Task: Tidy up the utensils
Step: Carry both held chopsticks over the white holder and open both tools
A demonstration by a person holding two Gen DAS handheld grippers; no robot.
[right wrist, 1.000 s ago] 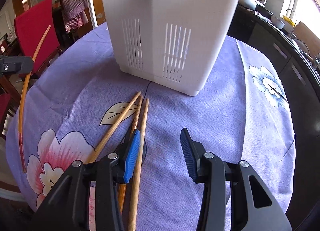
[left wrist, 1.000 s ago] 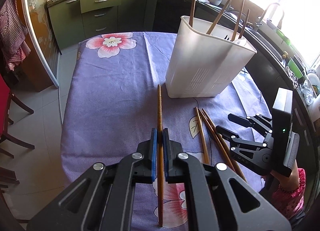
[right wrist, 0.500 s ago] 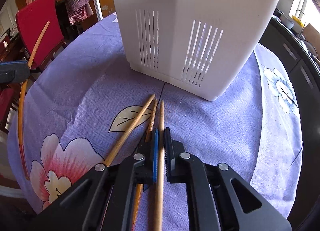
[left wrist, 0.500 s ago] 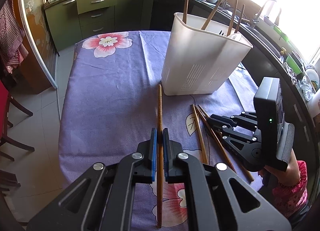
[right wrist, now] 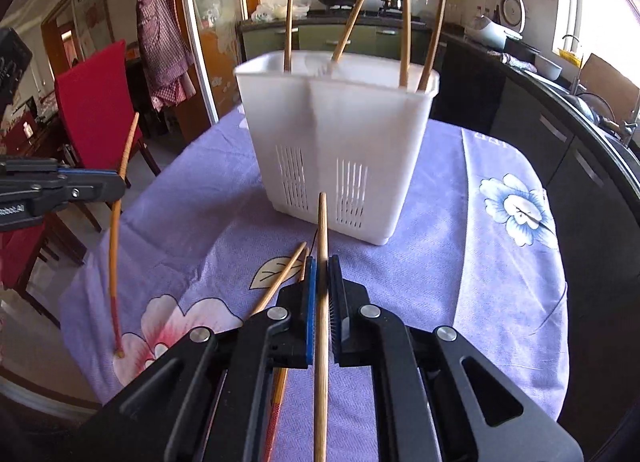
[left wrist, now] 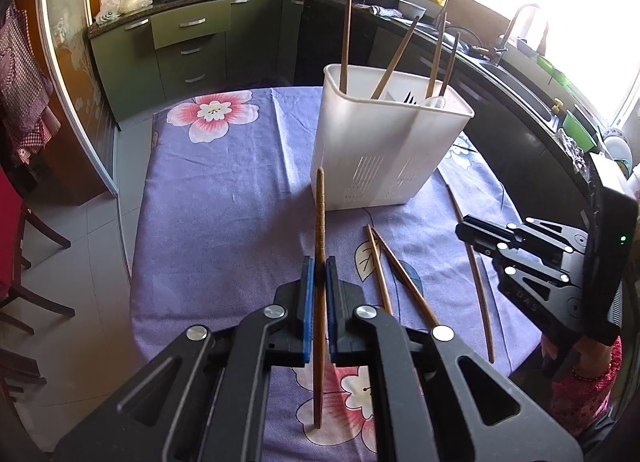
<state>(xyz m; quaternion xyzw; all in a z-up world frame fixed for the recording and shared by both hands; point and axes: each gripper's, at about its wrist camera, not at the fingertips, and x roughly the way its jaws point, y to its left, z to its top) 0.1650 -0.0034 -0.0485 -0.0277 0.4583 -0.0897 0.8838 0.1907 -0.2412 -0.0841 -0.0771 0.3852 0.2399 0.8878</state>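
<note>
Both tongs clamped on chopsticks: left tongs (left wrist: 316, 282) and right tongs (right wrist: 323, 282). Holder (right wrist: 340, 134) at 12 o'clock; sticks' long axes point toward it; right hand looks nearer.

Ahead of you the white utensil holder (left wrist: 384, 150) blocks centre frame, four chopsticks (left wrist: 345, 46) jutting above its rim. Two loose chopsticks (left wrist: 394, 274) clutter lower right. Bare purple tablecloth (left wrist: 224, 198) stretches open at left.

Two wooden chopsticks (left wrist: 394, 280) lie crossed before the white slotted holder (left wrist: 384, 150).
</note>
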